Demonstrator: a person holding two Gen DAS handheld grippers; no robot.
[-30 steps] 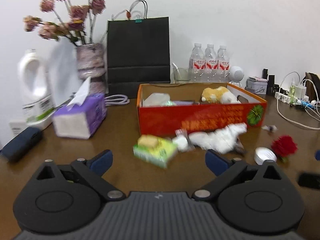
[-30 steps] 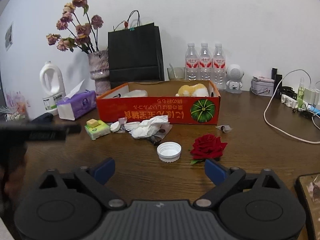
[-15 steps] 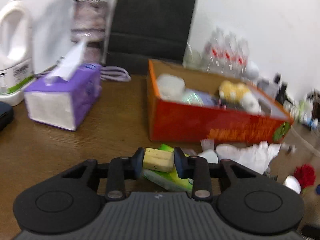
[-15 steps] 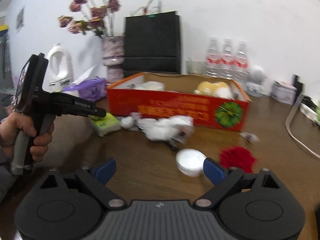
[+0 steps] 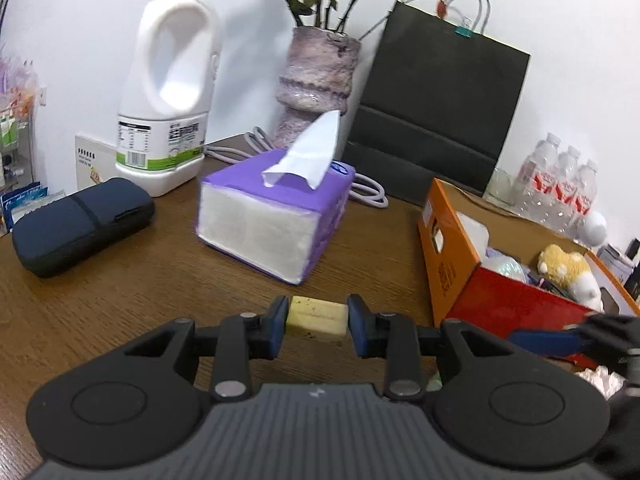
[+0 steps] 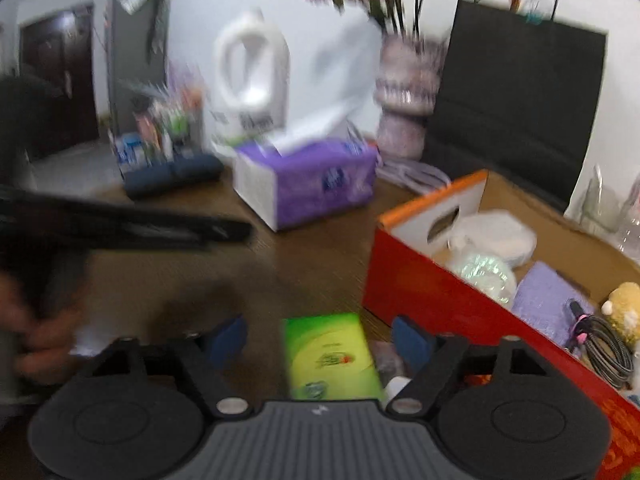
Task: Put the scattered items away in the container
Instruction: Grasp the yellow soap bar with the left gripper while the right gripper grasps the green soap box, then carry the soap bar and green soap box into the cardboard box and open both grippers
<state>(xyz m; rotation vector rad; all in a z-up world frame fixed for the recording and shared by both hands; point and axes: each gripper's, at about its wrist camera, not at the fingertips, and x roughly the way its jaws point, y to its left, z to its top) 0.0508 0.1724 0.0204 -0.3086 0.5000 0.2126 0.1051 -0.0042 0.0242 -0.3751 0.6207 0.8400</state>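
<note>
My left gripper (image 5: 317,317) is shut on a small pale yellow block (image 5: 317,315) and holds it above the brown table, left of the orange-red cardboard box (image 5: 452,264). The box holds a plush toy (image 5: 568,270) and other items. In the blurred right wrist view my right gripper (image 6: 320,338) is open around a green packet (image 6: 332,354) that lies on the table just left of the box (image 6: 416,292). The left gripper's body (image 6: 120,226) shows at the left of that view.
A purple tissue box (image 5: 276,208), a white jug (image 5: 172,88), a dark pouch (image 5: 80,220), a vase of dried roses (image 5: 316,80) and a black paper bag (image 5: 440,112) stand behind. Water bottles (image 5: 560,184) stand behind the box. Crumpled white tissue (image 5: 600,378) lies at the right.
My left gripper has closed on the yellow block, lifted it off the green packet and swung left. My right gripper has moved left and down over the green packet.
</note>
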